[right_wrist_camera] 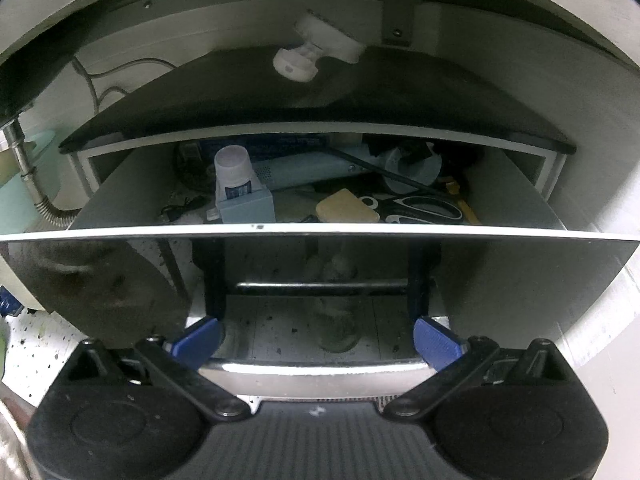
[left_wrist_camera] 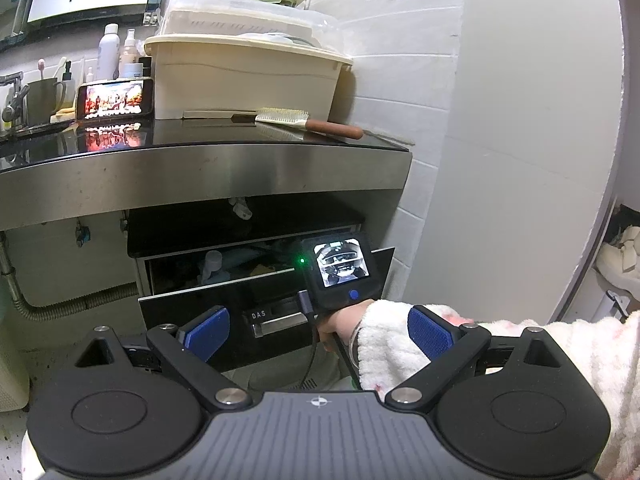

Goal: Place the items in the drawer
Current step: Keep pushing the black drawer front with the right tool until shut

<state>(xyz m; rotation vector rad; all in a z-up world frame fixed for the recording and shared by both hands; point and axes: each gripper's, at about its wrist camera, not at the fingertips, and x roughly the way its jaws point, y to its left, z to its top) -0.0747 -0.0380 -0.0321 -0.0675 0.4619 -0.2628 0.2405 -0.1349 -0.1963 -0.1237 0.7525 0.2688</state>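
Note:
The black drawer under the steel counter stands partly pulled out. In the right wrist view its glossy front fills the middle, with the chrome handle just in front of my right gripper. The right gripper is open, its blue pads on either side of the handle. Inside the drawer lie a white bottle, a blue box, a yellow sponge and scissors. My left gripper is open and empty, held back from the drawer. A hairbrush lies on the counter.
On the black counter top stand a cream storage bin, a lit phone, bottles and a cup. A white tiled wall is to the right. Pipes and a hose run at left below the counter.

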